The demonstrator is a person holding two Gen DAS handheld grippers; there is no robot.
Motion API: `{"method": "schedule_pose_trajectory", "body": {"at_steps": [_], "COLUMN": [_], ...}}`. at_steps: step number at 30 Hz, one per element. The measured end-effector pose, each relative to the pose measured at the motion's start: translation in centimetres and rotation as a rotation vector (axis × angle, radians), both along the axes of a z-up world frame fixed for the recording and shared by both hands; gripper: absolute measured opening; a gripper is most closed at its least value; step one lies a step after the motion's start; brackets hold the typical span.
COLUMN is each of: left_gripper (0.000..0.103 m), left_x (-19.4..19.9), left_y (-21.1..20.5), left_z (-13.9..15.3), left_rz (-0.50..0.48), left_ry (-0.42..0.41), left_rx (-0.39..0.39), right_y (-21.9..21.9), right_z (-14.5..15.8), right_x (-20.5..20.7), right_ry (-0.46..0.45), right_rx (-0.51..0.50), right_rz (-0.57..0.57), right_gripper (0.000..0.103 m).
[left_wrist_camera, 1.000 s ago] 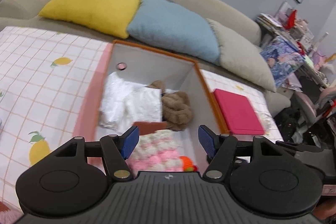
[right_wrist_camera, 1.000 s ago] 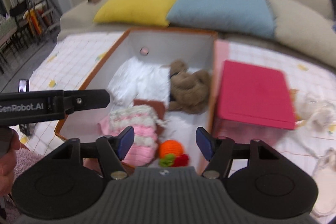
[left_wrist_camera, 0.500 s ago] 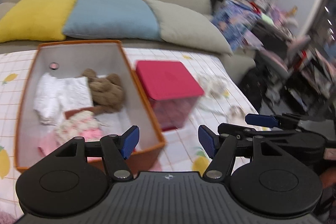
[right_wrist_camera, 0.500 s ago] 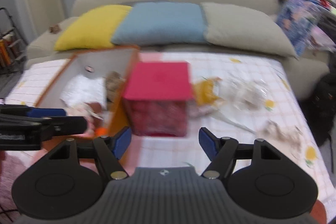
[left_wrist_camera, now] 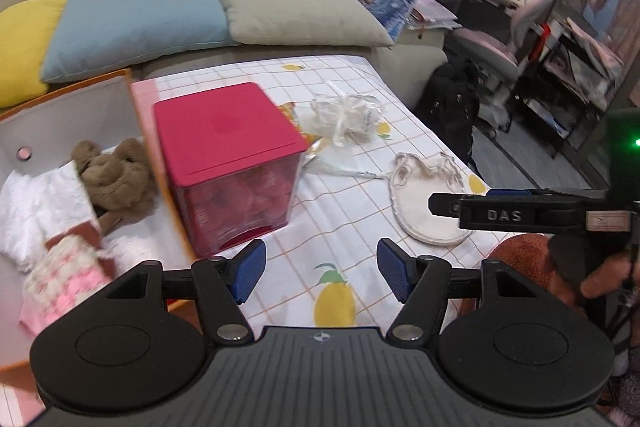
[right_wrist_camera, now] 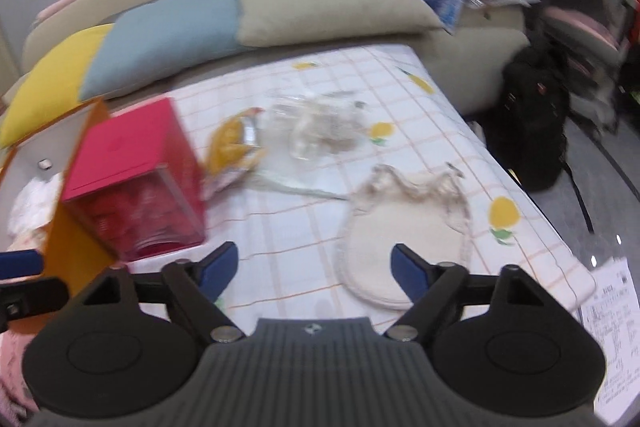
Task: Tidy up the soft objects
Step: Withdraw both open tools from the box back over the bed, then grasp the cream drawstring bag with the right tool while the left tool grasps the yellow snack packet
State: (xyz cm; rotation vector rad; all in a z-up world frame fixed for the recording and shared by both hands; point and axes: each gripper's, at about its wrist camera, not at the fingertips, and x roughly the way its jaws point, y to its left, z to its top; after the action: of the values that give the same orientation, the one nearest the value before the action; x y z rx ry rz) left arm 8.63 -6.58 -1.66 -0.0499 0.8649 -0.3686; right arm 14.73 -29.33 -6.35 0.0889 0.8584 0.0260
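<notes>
My left gripper (left_wrist_camera: 320,273) hangs open and empty over the lemon-print checked cloth (left_wrist_camera: 344,223). To its left the orange-rimmed storage box (left_wrist_camera: 60,115) holds a white fluffy cloth (left_wrist_camera: 36,203), a brown plush (left_wrist_camera: 116,175) and a pink knitted piece (left_wrist_camera: 64,279). A cream cloth pouch (right_wrist_camera: 400,227) lies flat just ahead of my right gripper (right_wrist_camera: 316,271), whose jaws are opening with nothing between them. From the left wrist view the right gripper (left_wrist_camera: 480,201) shows side-on above that pouch (left_wrist_camera: 420,211).
A red-lidded cube box (left_wrist_camera: 224,131) stands against the storage box. Crumpled clear plastic (right_wrist_camera: 320,131) and a yellow packet (right_wrist_camera: 234,143) lie behind the pouch. Sofa cushions line the back. A black backpack (right_wrist_camera: 536,131) and a paper sheet (right_wrist_camera: 612,307) lie right of the cloth's edge.
Both views have swung right, from the storage box to the red cube and the cream pouch. The right gripper's jaws stand wider apart. The left gripper's jaws are unchanged.
</notes>
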Motion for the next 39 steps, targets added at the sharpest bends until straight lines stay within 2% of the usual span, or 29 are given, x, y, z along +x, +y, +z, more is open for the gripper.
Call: {"method": "schedule_pose_trajectory", "body": {"at_steps": [3,7,14,17,19,29,31,34,36,39], "left_gripper": [0.074,0.074,0.074,0.075,0.075,0.076,0.076,0.076,0.076,0.077], "left_x": [1.1,2.8,6.1,7.4,8.2,13.3,14.3,15.8,16.6,17.6], "left_y": [-1.2,-2.8,-6.3,-7.4,-8.1,-10.9,-11.5,-12.2,-12.7,-13.5], "left_z": [-0.1,-0.2,-0.8,-1.3,-1.7,-4.1,-4.7,-5.6,-6.3,-7.5], "left_rz": [-0.028,-0.07,-0.156,-0.186,-0.207,-0.309,-0.313,-0.324,-0.332,-0.335], "left_ry": [-0.002,-0.015,-0.056,-0.057,-0.059,-0.053,-0.043,-0.009,0.015,0.046], "left_rx": [0.025,0.089,0.219,0.251,0.28,0.505,0.543,0.578,0.601,0.651], "right_y": [-1.4,-3.6,-5.5,-6.4,-6.7,-4.0,-4.1,-4.2,-4.1,-4.5], "right_z": [-1.6,-4.2,-7.4,-8.2,-8.8,-9.0,-8.9,-8.4,-8.1,-7.9], "right_x": [1.6,4.4,8.5,9.3,9.8,10.2,10.1,9.8,9.6,9.5], "right_ry": [0.047,0.16,0.262,0.288,0.311,0.294,0.281,0.246,0.227,0.198], "right_rx": [-0.023,0.019,-0.022,0.006,0.036,-0.055,-0.058,-0.051,-0.072,-0.059], "right_rz": [-0.056,-0.126,-0.217,-0.253,-0.255,-0.123,-0.123,-0.119,-0.121,-0.131], "right_gripper": [0.094,0.095,0.099,0.1,0.101,0.1,0.095,0.08,0.066,0.037]}}
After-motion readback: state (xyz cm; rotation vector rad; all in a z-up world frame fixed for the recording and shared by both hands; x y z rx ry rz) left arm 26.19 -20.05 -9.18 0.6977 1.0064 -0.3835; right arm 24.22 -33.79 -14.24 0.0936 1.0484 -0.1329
